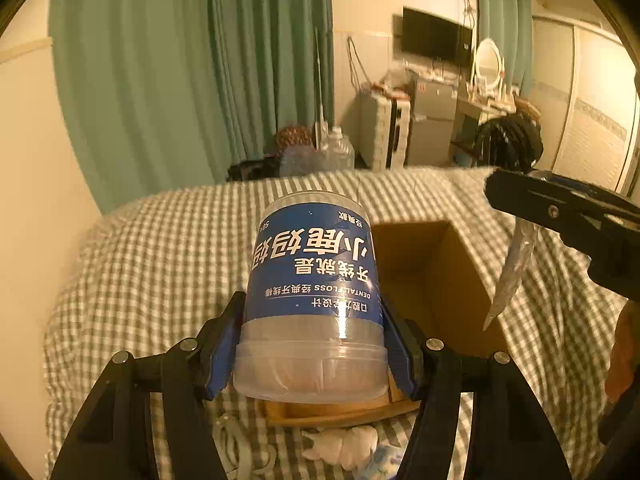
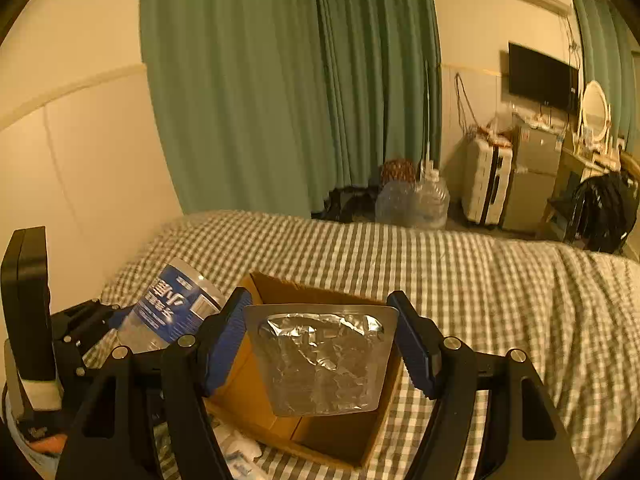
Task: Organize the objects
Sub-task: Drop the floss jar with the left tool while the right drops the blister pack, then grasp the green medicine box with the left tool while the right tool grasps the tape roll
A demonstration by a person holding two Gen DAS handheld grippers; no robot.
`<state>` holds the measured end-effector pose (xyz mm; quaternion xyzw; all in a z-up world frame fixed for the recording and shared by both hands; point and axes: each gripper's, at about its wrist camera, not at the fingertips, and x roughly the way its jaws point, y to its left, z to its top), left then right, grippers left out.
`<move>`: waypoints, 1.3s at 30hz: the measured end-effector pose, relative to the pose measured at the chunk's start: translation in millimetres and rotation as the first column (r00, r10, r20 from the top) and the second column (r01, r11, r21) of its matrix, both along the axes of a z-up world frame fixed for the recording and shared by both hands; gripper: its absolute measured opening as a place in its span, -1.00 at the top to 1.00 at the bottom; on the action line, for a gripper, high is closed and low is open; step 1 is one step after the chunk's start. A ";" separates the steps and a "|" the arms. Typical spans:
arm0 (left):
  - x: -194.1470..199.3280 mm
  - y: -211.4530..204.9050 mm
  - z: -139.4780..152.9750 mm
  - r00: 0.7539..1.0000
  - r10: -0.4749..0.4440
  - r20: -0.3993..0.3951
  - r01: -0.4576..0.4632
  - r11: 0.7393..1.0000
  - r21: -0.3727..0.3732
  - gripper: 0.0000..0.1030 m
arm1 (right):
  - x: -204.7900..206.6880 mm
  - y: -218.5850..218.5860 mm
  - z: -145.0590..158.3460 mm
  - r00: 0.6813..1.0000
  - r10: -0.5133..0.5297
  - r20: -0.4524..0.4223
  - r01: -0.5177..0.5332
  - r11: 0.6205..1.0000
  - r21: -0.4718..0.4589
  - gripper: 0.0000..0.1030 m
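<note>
My left gripper point(image 1: 314, 344) is shut on a clear plastic dental floss jar point(image 1: 312, 296) with a blue label, held upside down above the near edge of an open cardboard box point(image 1: 436, 280). The same jar point(image 2: 172, 308) shows at the left of the right wrist view, with the left gripper point(image 2: 80, 332) around it. My right gripper point(image 2: 322, 344) is shut on a silver foil blister pack point(image 2: 320, 364), held over the open cardboard box point(image 2: 344, 436). In the left wrist view the right gripper point(image 1: 568, 216) hangs at the right with the foil pack point(image 1: 512, 272) seen edge-on.
The box lies on a bed with a grey checked cover point(image 2: 480, 280). White tissue and small packets point(image 1: 344, 448) lie on the cover in front of the box. Beyond the bed are green curtains point(image 2: 280, 80), large water bottles point(image 2: 416, 200), a suitcase, a small fridge and a desk.
</note>
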<state>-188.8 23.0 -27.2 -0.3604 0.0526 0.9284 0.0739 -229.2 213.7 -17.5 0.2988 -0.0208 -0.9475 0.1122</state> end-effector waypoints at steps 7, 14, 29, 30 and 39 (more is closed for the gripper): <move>-21.3 13.8 -44.9 0.997 -0.021 0.073 0.022 1.000 -0.015 -0.26 | -14.1 6.4 -39.8 0.997 -0.002 0.083 0.002 1.000 -0.010 -0.35; -8.6 24.3 -36.6 0.998 0.002 0.063 0.001 0.999 -0.052 -0.81 | 5.3 17.0 -20.7 0.999 -0.002 0.046 0.003 1.000 -0.028 -0.85; 118.3 14.5 80.3 0.984 0.114 -0.134 -0.121 0.992 -0.047 -1.00 | 147.0 50.8 104.9 0.994 -0.010 -0.108 0.016 0.998 0.060 -0.87; 127.8 14.1 81.8 0.983 0.120 -0.137 -0.127 0.991 -0.044 -1.00 | 161.4 52.9 108.4 0.994 -0.004 -0.110 0.012 0.997 0.076 -0.88; 205.7 27.5 49.4 0.979 0.173 -0.110 -0.179 0.983 -0.050 -1.00 | 238.2 73.9 65.2 0.998 -0.023 -0.063 0.033 0.986 0.164 -0.93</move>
